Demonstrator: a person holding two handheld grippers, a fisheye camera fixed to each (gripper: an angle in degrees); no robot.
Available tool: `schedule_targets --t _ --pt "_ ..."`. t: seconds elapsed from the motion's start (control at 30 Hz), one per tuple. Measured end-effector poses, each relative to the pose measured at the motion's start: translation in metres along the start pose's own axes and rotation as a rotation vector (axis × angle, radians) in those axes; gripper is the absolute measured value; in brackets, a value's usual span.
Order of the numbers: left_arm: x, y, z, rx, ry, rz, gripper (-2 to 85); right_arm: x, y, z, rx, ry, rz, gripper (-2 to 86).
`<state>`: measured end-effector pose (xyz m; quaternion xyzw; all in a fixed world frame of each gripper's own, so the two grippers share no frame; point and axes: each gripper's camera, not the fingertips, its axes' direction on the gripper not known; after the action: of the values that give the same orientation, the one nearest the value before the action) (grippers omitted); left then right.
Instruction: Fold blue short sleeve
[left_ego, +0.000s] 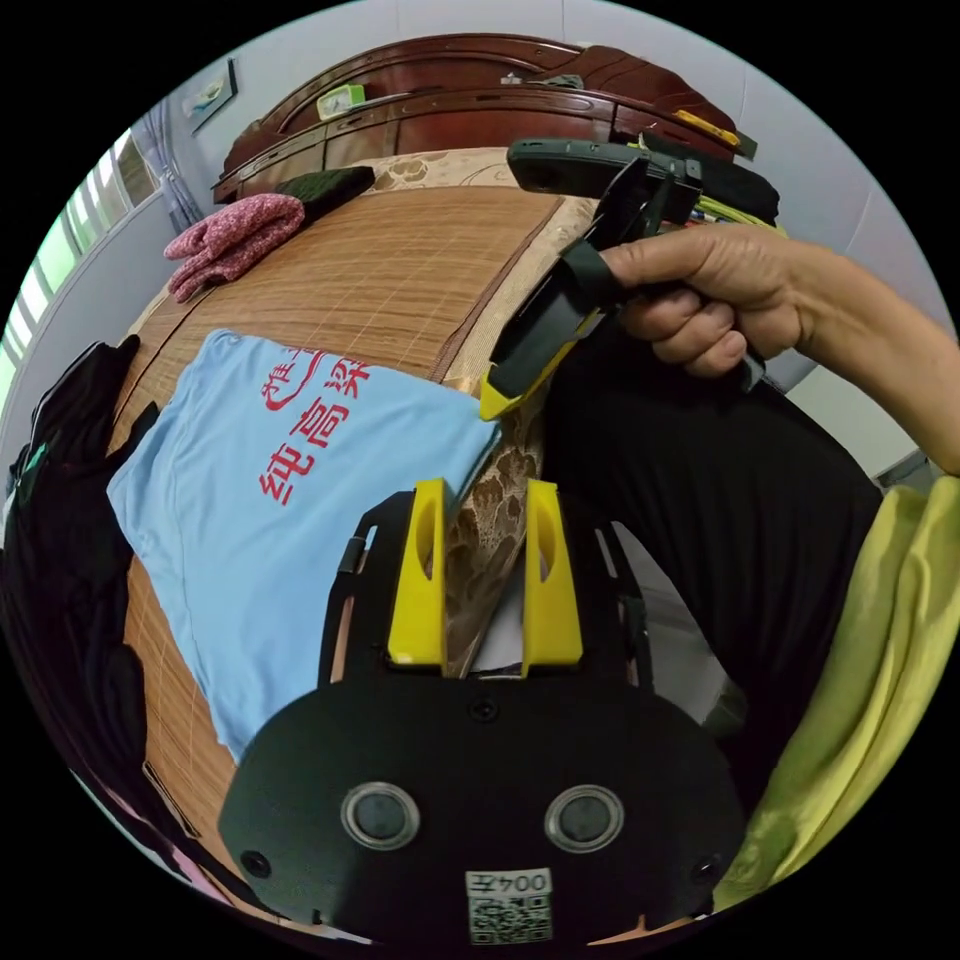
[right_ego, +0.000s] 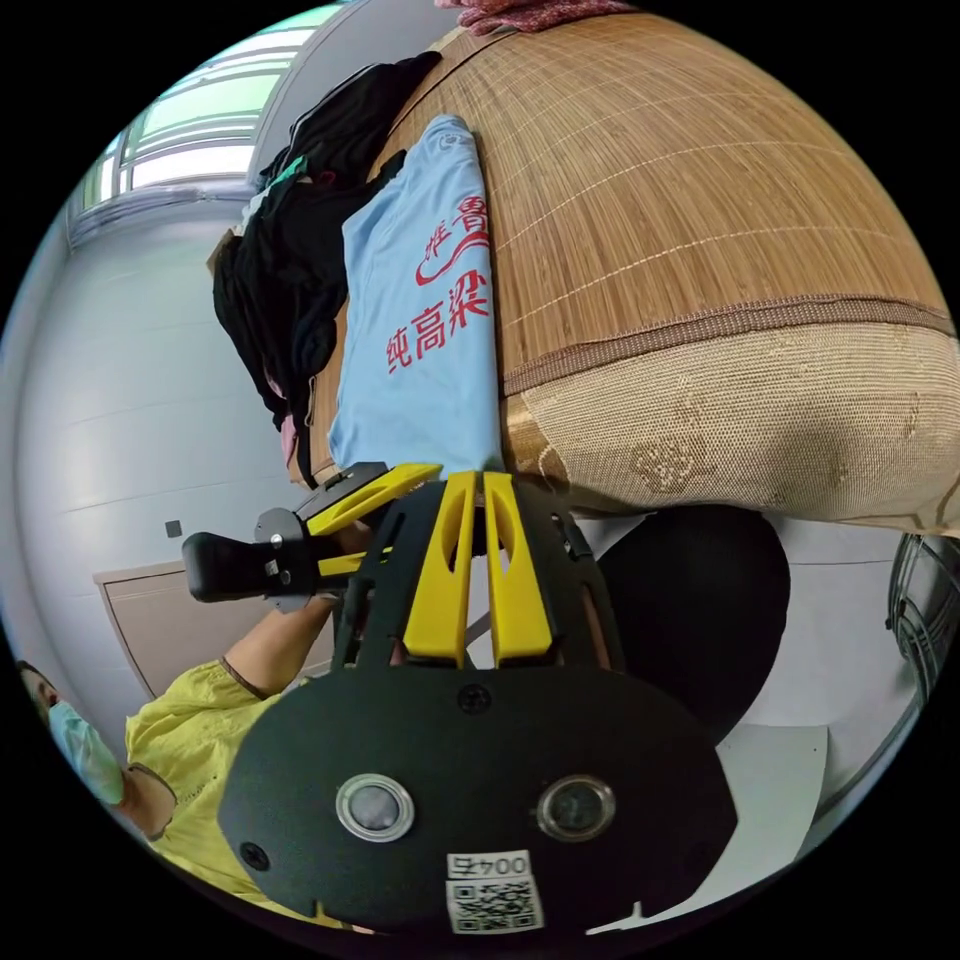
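yellow jaws of your left gripper sit spread at the blue shirt hem; your right gripper, jaws nearly pressed together, seems to pinch its corner. the shirt lies on the bamboo mat; uneven pulls could skew the fold.

blue short sleeve shirt: red printed characters across the fabric. right gripper view, lower row reads 纯高粱, legible; it lies beyond the tips of that gripper's yellow fingers. upper row above a red swoosh, first character probably 淮, the rest too distorted to read. left gripper view: same print, 纯高 clear, third character cut by a fold, beyond and to the left of the left gripper's fingers.

white sticker with a square code on each gripper's black body, behind the fingers, below the two round lenses.
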<state>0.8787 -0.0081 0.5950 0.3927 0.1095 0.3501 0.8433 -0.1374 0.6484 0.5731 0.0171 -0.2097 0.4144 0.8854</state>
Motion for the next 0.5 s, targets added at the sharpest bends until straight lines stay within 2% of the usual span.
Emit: schedule_targets --t 0.27,0.37,0.47,0.5 --pt "0.022 0.015 0.012 -0.004 0.010 -0.008 12.3 -0.021 0.017 -0.001 -0.020 0.026 0.027 8.2" --pt "0.027 0.025 0.012 0.004 0.042 -0.021 12.2 -0.050 0.026 -0.004 0.032 0.090 -0.053 8.3" --pt "0.034 0.037 0.005 0.036 0.064 -0.041 12.1 -0.104 0.042 0.010 0.032 0.368 -0.219 7.6" --pt "0.037 0.045 -0.002 0.066 0.059 -0.053 12.0 -0.124 0.052 0.022 0.032 0.531 -0.289 7.4"
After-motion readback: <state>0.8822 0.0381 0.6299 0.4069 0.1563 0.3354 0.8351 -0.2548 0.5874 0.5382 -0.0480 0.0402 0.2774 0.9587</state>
